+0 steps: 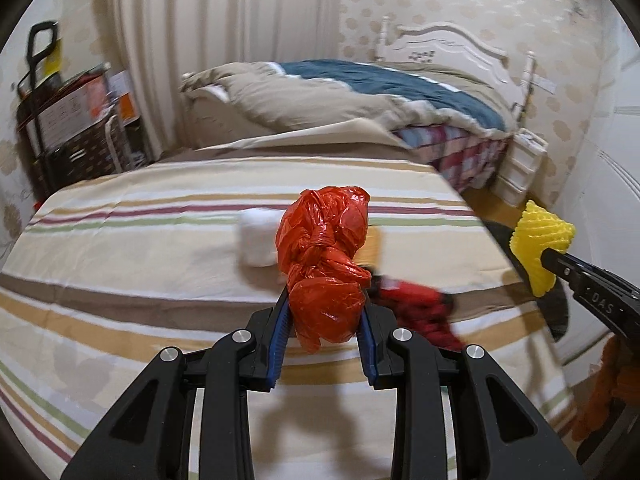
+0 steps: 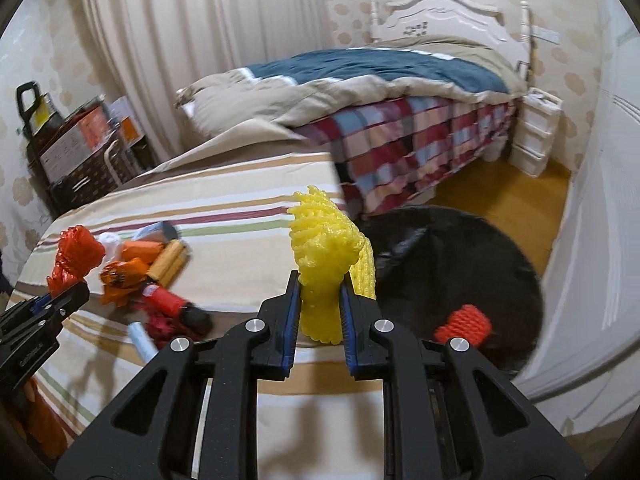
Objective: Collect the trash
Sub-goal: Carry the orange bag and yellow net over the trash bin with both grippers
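Where legible, gripper lettering "DAS".

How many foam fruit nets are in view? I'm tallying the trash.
2: a yellow net clamped in the right gripper, and an orange net already in the black bag. Others may be hidden.

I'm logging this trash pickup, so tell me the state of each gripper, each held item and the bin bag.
Left gripper: shut on the red plastic bag.
Right gripper: shut on the yellow foam net.
Black trash bag: open, with an orange foam net inside.
Trash pile: loose on the striped sheet.
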Demonstrator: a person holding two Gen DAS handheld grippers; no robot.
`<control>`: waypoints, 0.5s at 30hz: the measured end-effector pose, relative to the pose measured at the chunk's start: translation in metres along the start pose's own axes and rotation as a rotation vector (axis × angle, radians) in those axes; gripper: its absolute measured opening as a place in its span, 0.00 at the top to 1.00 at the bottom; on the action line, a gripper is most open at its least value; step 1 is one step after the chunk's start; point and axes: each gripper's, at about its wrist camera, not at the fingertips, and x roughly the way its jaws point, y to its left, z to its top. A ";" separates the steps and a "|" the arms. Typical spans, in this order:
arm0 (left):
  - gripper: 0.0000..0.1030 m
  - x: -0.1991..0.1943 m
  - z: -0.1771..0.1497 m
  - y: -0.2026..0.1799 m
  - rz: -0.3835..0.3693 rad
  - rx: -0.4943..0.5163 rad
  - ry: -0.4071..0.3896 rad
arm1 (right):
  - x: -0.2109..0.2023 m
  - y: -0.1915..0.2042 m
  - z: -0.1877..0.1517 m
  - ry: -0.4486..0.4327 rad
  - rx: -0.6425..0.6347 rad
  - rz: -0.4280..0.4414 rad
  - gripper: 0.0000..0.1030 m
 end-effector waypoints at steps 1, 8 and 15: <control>0.70 0.002 0.002 -0.012 -0.017 0.019 0.000 | -0.002 -0.008 0.000 -0.006 0.006 -0.020 0.82; 0.70 0.016 0.010 -0.074 -0.099 0.112 -0.009 | -0.009 -0.058 -0.001 -0.024 0.068 -0.089 0.82; 0.70 0.043 0.018 -0.128 -0.155 0.168 0.007 | -0.003 -0.091 0.000 -0.032 0.105 -0.114 0.82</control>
